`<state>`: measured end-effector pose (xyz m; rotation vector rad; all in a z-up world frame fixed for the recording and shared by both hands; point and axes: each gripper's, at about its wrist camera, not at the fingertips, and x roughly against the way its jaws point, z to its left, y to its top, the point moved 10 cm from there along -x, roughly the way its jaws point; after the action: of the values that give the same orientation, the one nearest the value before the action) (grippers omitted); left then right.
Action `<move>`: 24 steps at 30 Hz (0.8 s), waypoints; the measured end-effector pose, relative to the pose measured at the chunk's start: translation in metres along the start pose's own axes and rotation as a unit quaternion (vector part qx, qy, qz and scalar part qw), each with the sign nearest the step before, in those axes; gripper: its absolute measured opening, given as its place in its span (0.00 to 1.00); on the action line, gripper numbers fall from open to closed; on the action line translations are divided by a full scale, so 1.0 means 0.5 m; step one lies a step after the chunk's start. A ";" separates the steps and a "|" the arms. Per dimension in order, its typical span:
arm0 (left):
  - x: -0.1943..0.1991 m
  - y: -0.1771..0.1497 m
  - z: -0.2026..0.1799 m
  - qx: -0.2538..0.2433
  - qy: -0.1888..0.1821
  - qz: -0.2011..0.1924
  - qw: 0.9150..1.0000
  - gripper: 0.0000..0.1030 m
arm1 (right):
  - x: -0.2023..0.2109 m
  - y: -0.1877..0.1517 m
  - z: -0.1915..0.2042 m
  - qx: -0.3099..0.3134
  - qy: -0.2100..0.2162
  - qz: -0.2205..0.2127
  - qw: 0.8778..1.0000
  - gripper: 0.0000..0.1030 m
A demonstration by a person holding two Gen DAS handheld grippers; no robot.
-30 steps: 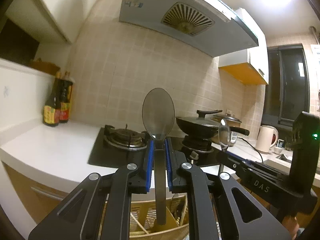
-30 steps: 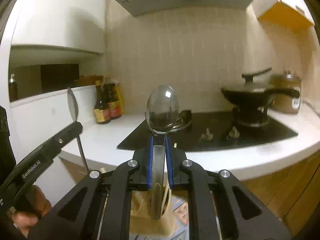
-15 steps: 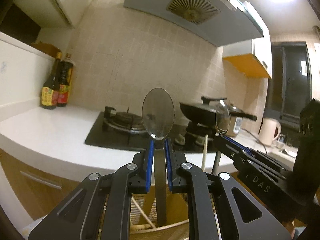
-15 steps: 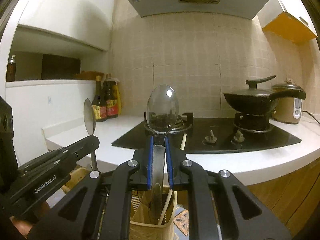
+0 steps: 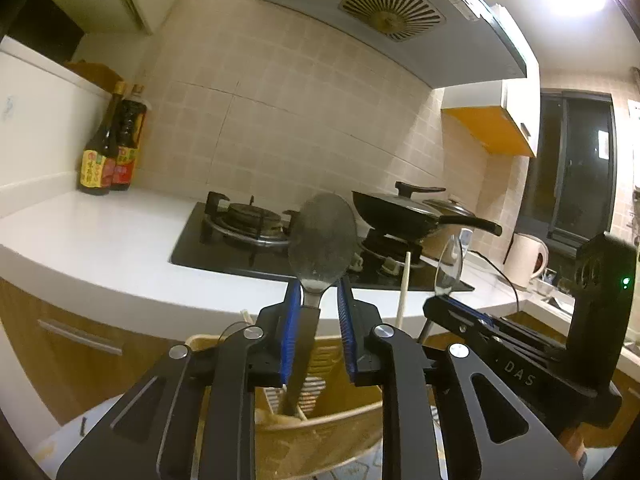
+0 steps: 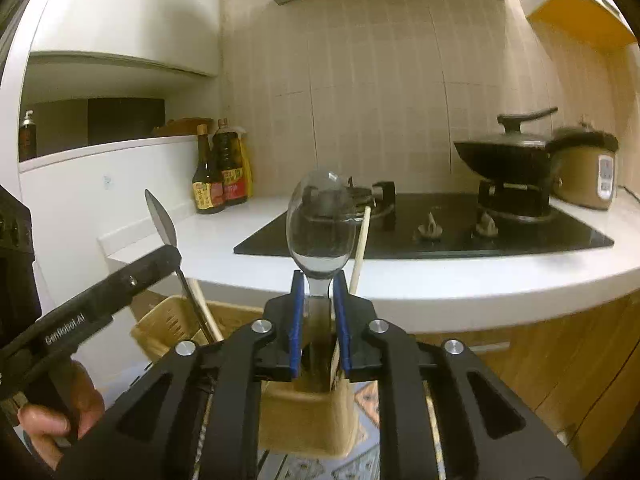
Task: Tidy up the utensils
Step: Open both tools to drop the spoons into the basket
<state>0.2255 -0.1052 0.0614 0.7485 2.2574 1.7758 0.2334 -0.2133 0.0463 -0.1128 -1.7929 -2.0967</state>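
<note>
Releasing two spoons into the holder: left hand-held gripper [image 5: 318,300] and right hand-held gripper [image 6: 319,300] are opening, pads parted around the left spoon [image 5: 322,236] and right spoon [image 6: 322,226]. Next, lift both clear of the wicker holder [image 5: 320,432].

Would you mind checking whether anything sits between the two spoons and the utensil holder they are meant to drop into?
Nothing visible blocks either one. The left spoon already has its handle down inside the utensil holder, and the right spoon likewise. Both grippers' jaws are opening around the handles. A chopstick stands beside the right spoon, not under it.
</note>
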 end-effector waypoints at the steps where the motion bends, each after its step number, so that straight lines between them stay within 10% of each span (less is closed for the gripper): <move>1: 0.007 0.001 0.000 -0.001 0.000 0.000 1.000 0.24 | 0.010 -0.004 -0.002 -0.004 0.002 0.003 1.000 0.18; 8: 0.054 0.006 -0.005 0.001 0.001 0.016 1.000 0.38 | 0.070 -0.009 0.006 -0.007 0.012 0.010 1.000 0.48; 17: 0.108 -0.073 -0.016 0.039 -0.017 0.126 0.991 0.42 | 0.167 -0.048 0.004 -0.011 -0.018 0.084 0.996 0.48; 24: 0.112 -0.257 -0.044 0.024 0.009 0.312 0.950 0.42 | 0.179 -0.207 -0.011 -0.053 -0.021 0.276 0.959 0.48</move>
<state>0.1322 -0.1182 -0.0450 1.6026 2.2307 1.9602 0.1169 -0.2273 -0.0243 -0.6160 -1.4489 -1.7846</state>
